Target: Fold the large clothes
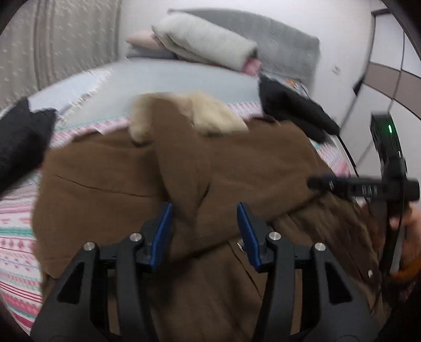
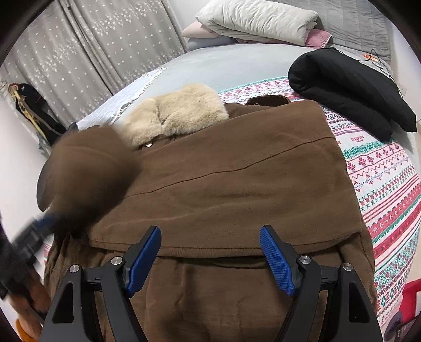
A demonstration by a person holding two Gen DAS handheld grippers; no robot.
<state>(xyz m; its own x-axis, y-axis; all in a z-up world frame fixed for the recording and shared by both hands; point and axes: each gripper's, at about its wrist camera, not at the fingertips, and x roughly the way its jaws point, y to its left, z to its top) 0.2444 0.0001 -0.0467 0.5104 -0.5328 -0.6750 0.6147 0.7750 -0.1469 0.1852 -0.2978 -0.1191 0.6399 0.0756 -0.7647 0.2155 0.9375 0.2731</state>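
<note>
Brown coat with a cream fur collar lies spread on the bed, on the patterned bedspread, collar at the far end, hem toward the near edge. Partly folded, I'd judge: in the right wrist view the right side is already laid over the body with a clean edge across the near part; in the left wrist view a sleeve lies draped down the middle. The lower part still hangs long toward the near edge, so a crosswise fold looks left to do, maybe some smoothing too.

Left gripper: jaws apart, nothing between the blue pads, fabric only below them. Picture blurred. In the right wrist view a smeared brown fold sits at the left by the left gripper; cannot tell if it is touching.

Right gripper: jaws wide apart, empty, hovering over the folded edge, not pinching it.

Around: black garment on the bedspread far right, apart from the coat. Stacked bedding and pillows at the far end. Starred curtain far left. Red object near right, unclear what. A second dark item at the left edge of the left wrist view, too blurred to name. Nothing lies on the coat.
</note>
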